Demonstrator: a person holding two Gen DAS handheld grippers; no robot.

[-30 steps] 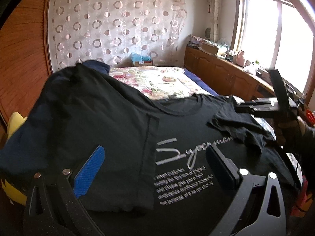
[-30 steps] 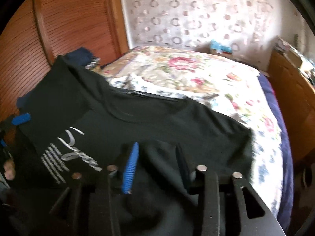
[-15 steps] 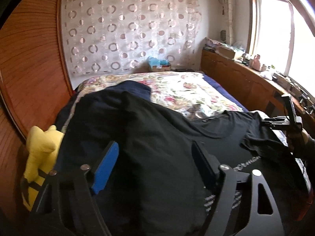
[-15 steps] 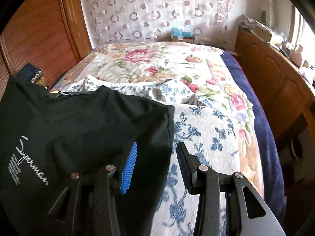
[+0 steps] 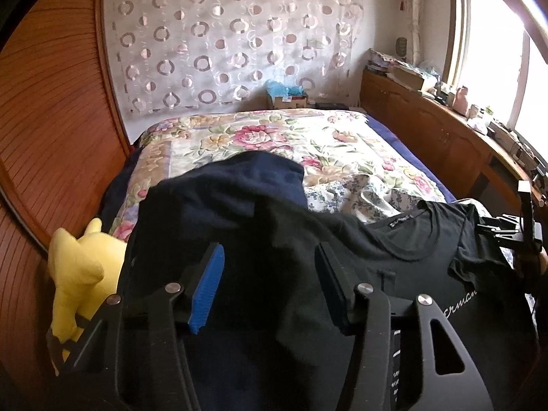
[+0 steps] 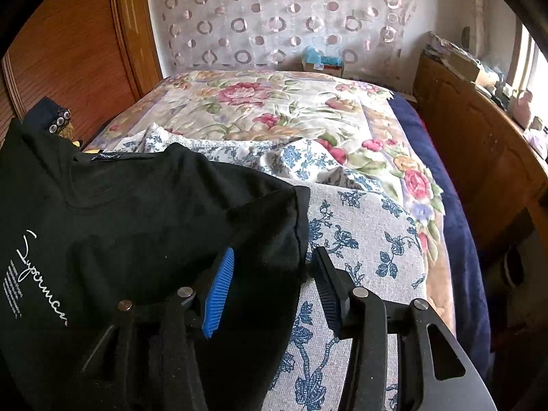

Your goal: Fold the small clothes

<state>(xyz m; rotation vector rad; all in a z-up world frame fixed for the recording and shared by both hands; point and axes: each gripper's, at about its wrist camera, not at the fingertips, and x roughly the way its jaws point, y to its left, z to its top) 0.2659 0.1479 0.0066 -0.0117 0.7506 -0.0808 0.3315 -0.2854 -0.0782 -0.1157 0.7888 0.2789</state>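
The black tee (image 6: 144, 226) lies on the bed (image 6: 359, 239), soft, light and floppy, so I'd pinch hems or sleeve edges. My left gripper (image 5: 270, 284) is closing with cloth between its fingers; my right gripper (image 6: 274, 284) is opening over the sleeve. Only the left view shows the yellow toy (image 5: 82, 274)

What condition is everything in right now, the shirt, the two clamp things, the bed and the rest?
Black T-shirt: spread on the bed, left side bunched up, right sleeve folded inward.
Left gripper: closing, shirt fabric between its fingers, pads not yet pressing.
Right gripper: opening, the sleeve's edge between its fingers.
Floral bedspread: rumpled near the shirt.
Yellow plush toy: wedged beside the bed.
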